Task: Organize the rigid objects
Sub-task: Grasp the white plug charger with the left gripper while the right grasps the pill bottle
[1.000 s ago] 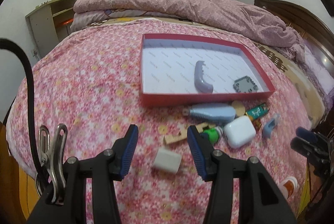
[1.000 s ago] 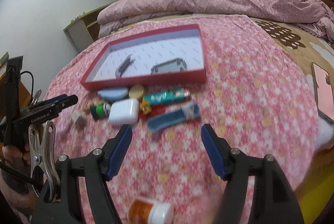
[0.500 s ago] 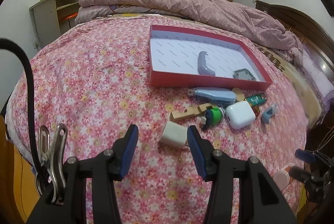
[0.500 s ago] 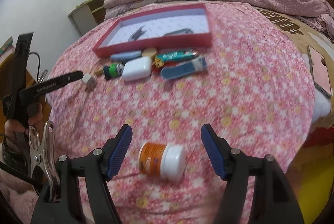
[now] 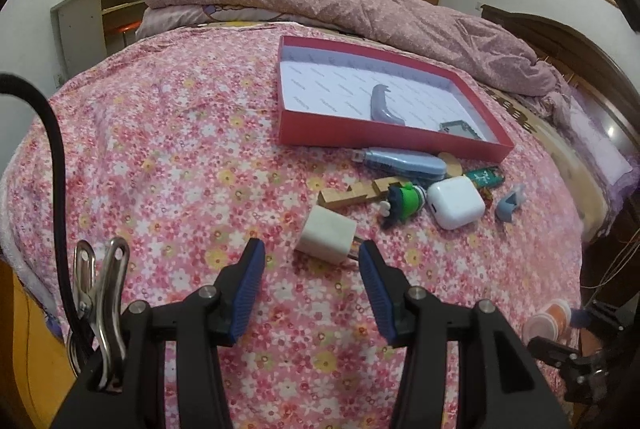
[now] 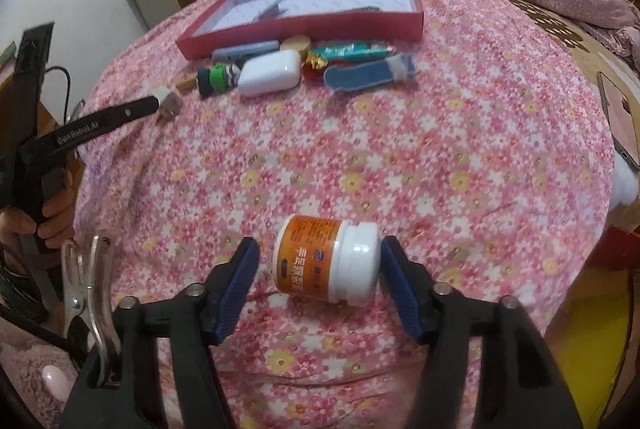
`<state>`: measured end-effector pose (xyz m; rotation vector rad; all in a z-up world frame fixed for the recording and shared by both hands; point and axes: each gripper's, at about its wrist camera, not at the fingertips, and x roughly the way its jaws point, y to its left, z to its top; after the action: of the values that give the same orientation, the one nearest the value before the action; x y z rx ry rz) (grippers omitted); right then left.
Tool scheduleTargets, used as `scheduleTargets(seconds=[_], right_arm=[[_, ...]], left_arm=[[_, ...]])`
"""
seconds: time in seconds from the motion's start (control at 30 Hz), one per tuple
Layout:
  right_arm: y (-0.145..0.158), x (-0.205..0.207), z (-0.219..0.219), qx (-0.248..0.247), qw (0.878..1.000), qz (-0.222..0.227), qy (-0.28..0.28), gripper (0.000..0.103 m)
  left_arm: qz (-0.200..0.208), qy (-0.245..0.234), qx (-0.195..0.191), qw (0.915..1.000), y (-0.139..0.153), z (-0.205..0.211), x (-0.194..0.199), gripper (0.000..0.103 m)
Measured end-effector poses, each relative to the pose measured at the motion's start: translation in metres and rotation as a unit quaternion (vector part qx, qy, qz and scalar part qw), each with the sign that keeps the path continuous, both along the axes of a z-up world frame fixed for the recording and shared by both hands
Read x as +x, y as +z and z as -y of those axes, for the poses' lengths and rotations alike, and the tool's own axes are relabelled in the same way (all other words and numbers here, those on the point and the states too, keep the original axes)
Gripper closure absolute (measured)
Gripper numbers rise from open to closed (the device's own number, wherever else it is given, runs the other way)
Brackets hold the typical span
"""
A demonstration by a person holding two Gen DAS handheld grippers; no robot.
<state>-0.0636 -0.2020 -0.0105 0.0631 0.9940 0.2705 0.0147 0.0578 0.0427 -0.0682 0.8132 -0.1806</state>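
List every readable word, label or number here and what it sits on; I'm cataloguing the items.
"GenRobot.AI": white lettering on the black finger of the left tool.
Orange bottle: printed characters on the label, too blurred to read.
Green packet: print too small to read.
Red box lining: faint repeated print, unreadable.

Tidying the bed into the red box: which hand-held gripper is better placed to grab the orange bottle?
Right hand-held gripper: the orange bottle lies between its closing jaws; the left faces the white charger.
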Motion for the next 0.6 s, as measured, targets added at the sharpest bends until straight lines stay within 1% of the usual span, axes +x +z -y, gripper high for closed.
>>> scheduleTargets(seconds=[0.07, 0.13, 0.17, 0.3, 0.6], right_arm=[[-0.003, 0.0, -0.004, -0.016, 1.0, -0.002, -0.001, 0.044], [-0.004, -0.002, -0.007, -0.033, 0.999, 0.003, -0.003, 0.049], [-0.004, -0.002, -0.008, -0.038, 0.999, 0.005, -0.003, 0.054], [-0.004, -0.004, -0.009, -0.038, 0.999, 0.009, -0.004, 0.054], [-0.004, 0.005, -0.006, -0.021, 1.0, 0.016, -0.005, 0.055]], left_arm=[[-0.001, -0.003, -0.005, 1.0, -0.002, 0.0, 0.002, 0.052], [-0.001, -0.006, -0.009, 0.9999, -0.003, 0.0, 0.004, 0.052], [-0.001, -0.007, -0.011, 0.9999, -0.003, 0.0, 0.006, 0.052], [0.0, -0.012, -0.012, 0.9999, -0.005, 0.003, 0.009, 0.052], [0.0, -0.021, 0.01, 0.9997, -0.013, 0.014, 0.016, 0.052]])
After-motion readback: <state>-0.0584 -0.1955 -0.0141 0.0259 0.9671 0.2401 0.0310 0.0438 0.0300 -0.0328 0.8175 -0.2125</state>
